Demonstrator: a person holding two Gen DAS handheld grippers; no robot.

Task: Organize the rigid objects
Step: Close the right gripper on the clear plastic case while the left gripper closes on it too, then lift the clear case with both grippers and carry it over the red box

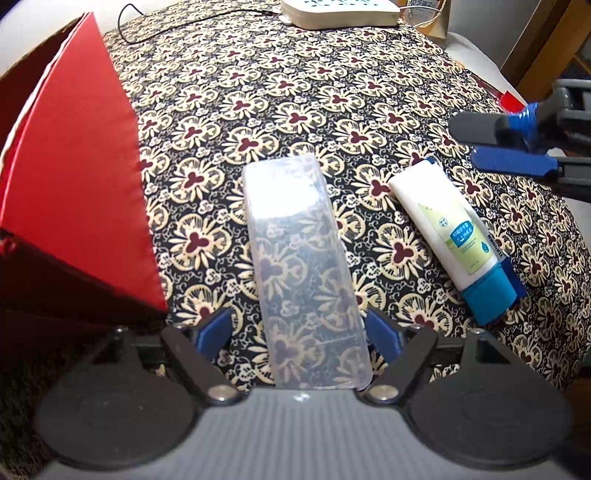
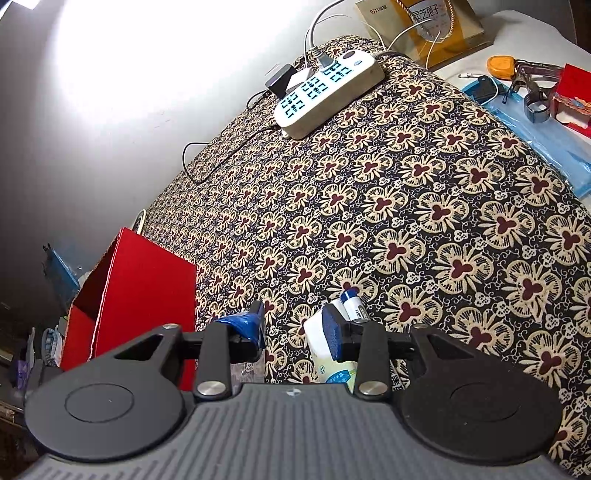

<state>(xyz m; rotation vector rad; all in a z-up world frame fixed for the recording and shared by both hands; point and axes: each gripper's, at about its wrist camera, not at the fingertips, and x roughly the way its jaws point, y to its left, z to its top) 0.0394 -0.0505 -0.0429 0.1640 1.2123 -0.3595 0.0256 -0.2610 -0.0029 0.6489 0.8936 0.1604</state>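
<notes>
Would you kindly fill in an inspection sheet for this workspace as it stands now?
Surface: floral cloth, patterned, covers the table.
Job's things: clear plastic case lies flat between the left gripper's fingers; white tube with blue cap beside it; red box open at the cloth's edge.
Clutter: keys and tools on a blue sheet.
Grippers: left gripper open around the case; right gripper open, empty, above the tube.
Cables: power strip with plugged leads.
Surroundings: pale wall, brightly lit.

Gold gift bag [image 2: 424,26] at 1 o'clock: Chinese characters, roughly "灵芝孢子". White tube [image 1: 448,225] at 3 o'clock: label print too small.
</notes>
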